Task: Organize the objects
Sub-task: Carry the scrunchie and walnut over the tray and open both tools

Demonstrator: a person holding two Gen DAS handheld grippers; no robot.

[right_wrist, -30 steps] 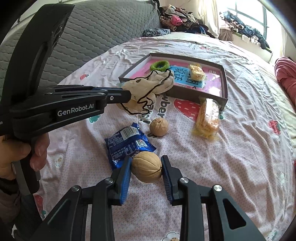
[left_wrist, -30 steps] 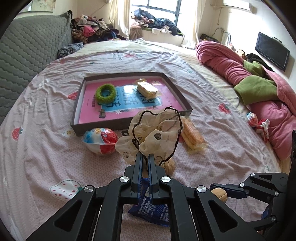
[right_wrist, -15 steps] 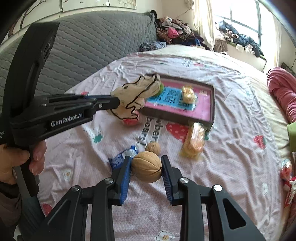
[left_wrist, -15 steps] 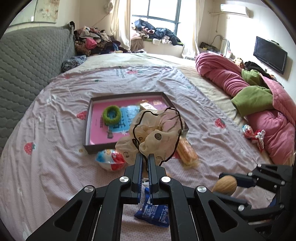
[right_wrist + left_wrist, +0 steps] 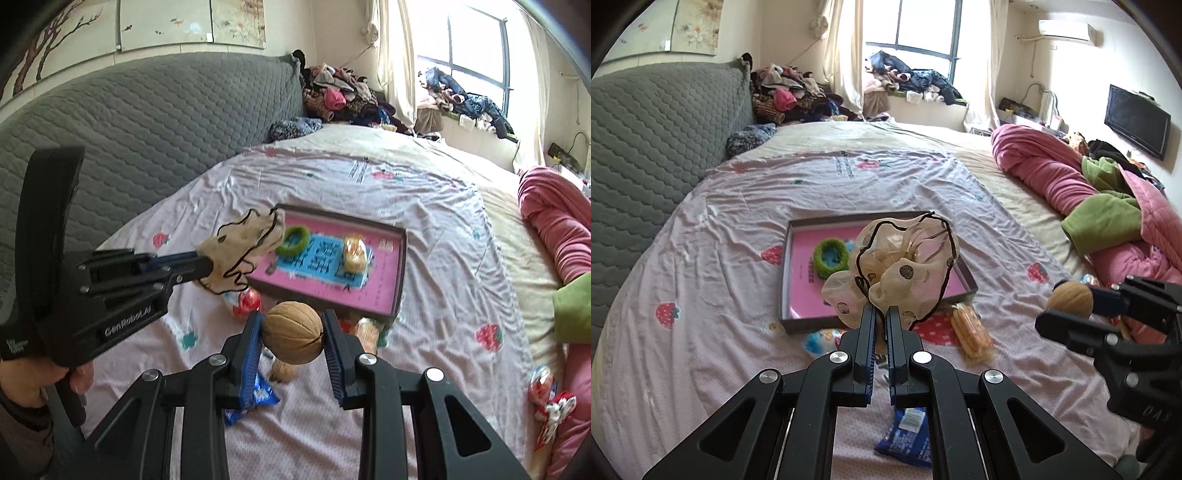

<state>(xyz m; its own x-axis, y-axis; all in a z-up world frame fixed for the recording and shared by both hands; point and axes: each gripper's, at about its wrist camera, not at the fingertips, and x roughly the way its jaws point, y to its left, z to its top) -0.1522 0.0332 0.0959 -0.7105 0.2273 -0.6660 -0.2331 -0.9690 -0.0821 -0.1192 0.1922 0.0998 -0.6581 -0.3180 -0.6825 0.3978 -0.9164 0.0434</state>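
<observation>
We hold two things at once. The round tan walnut point(image 5: 292, 333) sits low in the middle of the right wrist view, pinched between the blue-padded fingers point(image 5: 254, 343) of the right gripper point(image 5: 293, 341) and hanging clear of the bed. The cream sheer scrunchie with black trim and dark spots point(image 5: 900, 273) fills the middle of the left wrist view, its fabric nipped between the nearly closed fingers of the left gripper point(image 5: 881, 314). Beyond both lies the shallow dark-rimmed box with a pink floor point(image 5: 400, 266), which already holds a fuzzy green ring point(image 5: 293, 240) and a wrapped yellow cake point(image 5: 355, 254). Loose on the pink strawberry-print bedsheet point(image 5: 731, 295) below are a blue snack packet point(image 5: 905, 437), an orange wrapped biscuit pack point(image 5: 970, 330), a second smaller walnut point(image 5: 283, 371) and a red and white foil packet point(image 5: 248, 303).

What could go wrong, in our judgement: the walnut is hard and round, so it may roll out of the pads if the hand tilts, or roll on the box floor once let go. The scrunchie is caught only by an edge, so it could slip out, or drape over the box rim instead of landing inside.

Compared with a second ago, both grippers have risen, the bed looks farther off, the box sits lower in each view, and both grips are unchanged.
</observation>
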